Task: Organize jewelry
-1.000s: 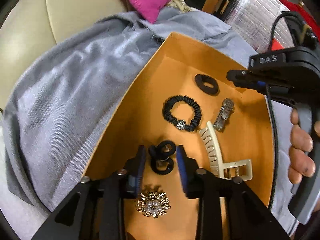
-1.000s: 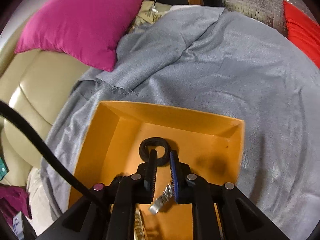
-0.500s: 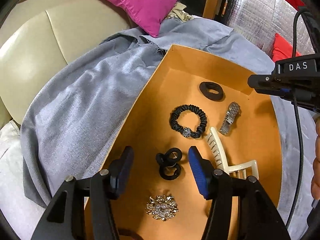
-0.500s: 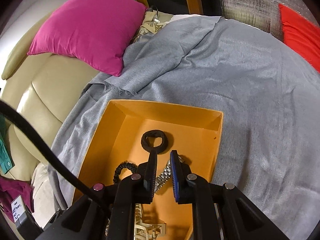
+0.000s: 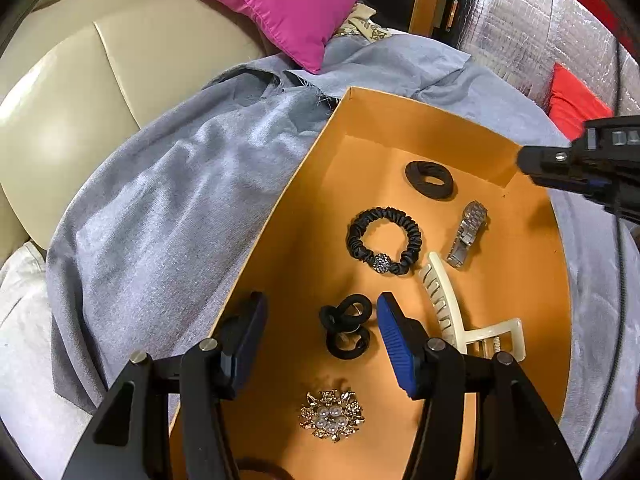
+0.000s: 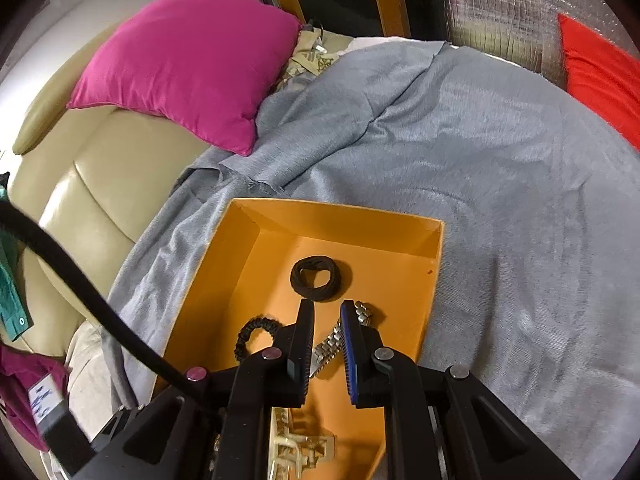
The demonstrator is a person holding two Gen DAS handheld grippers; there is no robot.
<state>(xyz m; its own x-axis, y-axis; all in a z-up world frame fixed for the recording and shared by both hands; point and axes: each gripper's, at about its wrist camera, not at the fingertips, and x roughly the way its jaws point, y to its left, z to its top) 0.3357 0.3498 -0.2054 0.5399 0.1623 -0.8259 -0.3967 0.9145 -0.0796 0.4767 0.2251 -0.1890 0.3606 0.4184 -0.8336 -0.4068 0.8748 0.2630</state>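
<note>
A grey cloth (image 5: 168, 200) covers the sofa, and an orange box (image 5: 280, 232) sits on it. The left gripper (image 5: 320, 328) hangs over the box floor with its jaws apart, clear of the twisted black hair tie (image 5: 346, 330) lying between them. Beyond lie a brooch (image 5: 332, 420), a scrunchie (image 5: 384, 246), a cream claw clip (image 5: 460, 320) and a metal band (image 5: 468, 234). The right gripper (image 6: 326, 344) hovers above that band with jaws narrow, a gap showing, gripping nothing.
</note>
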